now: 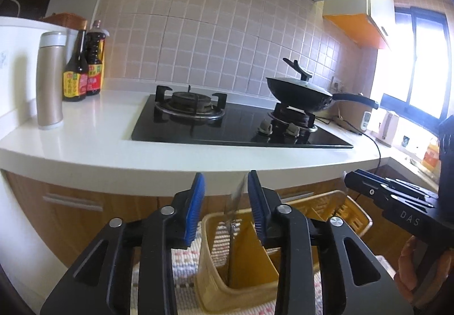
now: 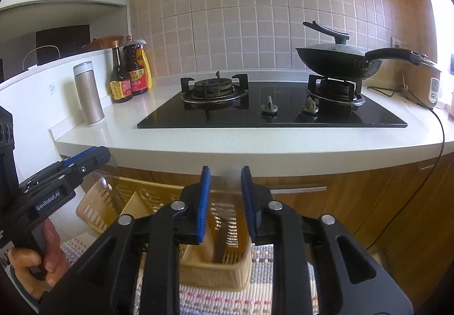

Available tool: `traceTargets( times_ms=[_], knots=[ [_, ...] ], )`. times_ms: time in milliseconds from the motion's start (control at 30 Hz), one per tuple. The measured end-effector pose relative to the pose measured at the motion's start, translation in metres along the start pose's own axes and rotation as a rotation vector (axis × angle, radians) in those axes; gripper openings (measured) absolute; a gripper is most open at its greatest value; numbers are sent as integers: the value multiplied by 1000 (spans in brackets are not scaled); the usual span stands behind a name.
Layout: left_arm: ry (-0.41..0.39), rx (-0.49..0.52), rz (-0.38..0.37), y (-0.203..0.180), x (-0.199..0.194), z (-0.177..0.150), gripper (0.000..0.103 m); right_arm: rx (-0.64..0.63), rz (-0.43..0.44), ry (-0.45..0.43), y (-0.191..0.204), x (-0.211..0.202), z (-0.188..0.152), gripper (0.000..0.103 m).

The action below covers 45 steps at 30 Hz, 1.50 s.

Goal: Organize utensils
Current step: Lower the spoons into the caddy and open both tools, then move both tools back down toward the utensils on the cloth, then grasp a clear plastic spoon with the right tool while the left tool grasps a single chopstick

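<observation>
A beige plastic utensil caddy (image 1: 211,281) stands on a striped mat below the counter. In the left wrist view a thin metal utensil (image 1: 231,230), blurred at its top, stands upright in the caddy between my left gripper's (image 1: 225,176) blue pads. The pads stand clear of it on both sides. In the right wrist view another dark utensil (image 2: 221,244) stands in the caddy (image 2: 215,272), with a grey blur above it between my right gripper's (image 2: 226,170) parted pads, which do not touch it. Each gripper shows at the edge of the other's view, held by a hand.
A slotted beige basket (image 1: 340,201) leans behind the caddy. Just above is the white counter's edge (image 1: 198,164) with a black gas hob (image 1: 227,127), a lidded wok (image 1: 298,90), a thermos (image 1: 51,79) and sauce bottles (image 1: 82,71). A black cable (image 2: 441,139) hangs at the right.
</observation>
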<state>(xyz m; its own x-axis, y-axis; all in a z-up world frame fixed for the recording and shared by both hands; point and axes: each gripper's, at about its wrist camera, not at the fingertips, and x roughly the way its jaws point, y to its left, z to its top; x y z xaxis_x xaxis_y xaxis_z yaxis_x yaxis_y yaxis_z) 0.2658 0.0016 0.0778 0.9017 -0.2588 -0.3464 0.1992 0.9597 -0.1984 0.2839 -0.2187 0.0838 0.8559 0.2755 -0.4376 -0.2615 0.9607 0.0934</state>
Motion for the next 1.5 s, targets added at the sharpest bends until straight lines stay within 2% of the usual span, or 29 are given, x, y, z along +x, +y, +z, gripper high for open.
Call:
traceTargets(
  times_ms=[100,433,533,667,733,833,967,1000,1100,1233,1300,1500],
  knots=[
    [-8,16,2,-2,-13,3,44,12,11,6,1,-12,0,25],
    [-29,46,-39,-10,-83,20,44,12,19,-8,11,-71,6,26],
    [-8,78,-43,-14,-107,21,44,23,17,24,12,-88,6,26],
    [88,138,-63,-18,-133,8,44,36,25,102,13,-101,-3,26],
    [138,167,-71,-19,-142,-3,44,33,14,161,16,-103,-12,26],
    [256,233,-89,-21,-151,-30,44,25,13,277,19,-101,-32,26],
    [512,360,-144,-27,-149,-83,44,20,45,445,25,-89,-61,26],
    [585,378,-178,-28,-147,-98,42,18,65,499,28,-84,-70,26],
    [741,406,-243,-28,-140,-132,39,-4,88,640,33,-66,-94,26],
    [828,455,-245,-30,-129,-159,37,-36,105,768,41,-45,-122,26],
    [877,461,-256,-31,-121,-169,33,-43,135,826,45,-34,-135,26],
    [944,502,-251,-34,-110,-188,29,-74,164,890,49,-12,-151,26]
  ],
)
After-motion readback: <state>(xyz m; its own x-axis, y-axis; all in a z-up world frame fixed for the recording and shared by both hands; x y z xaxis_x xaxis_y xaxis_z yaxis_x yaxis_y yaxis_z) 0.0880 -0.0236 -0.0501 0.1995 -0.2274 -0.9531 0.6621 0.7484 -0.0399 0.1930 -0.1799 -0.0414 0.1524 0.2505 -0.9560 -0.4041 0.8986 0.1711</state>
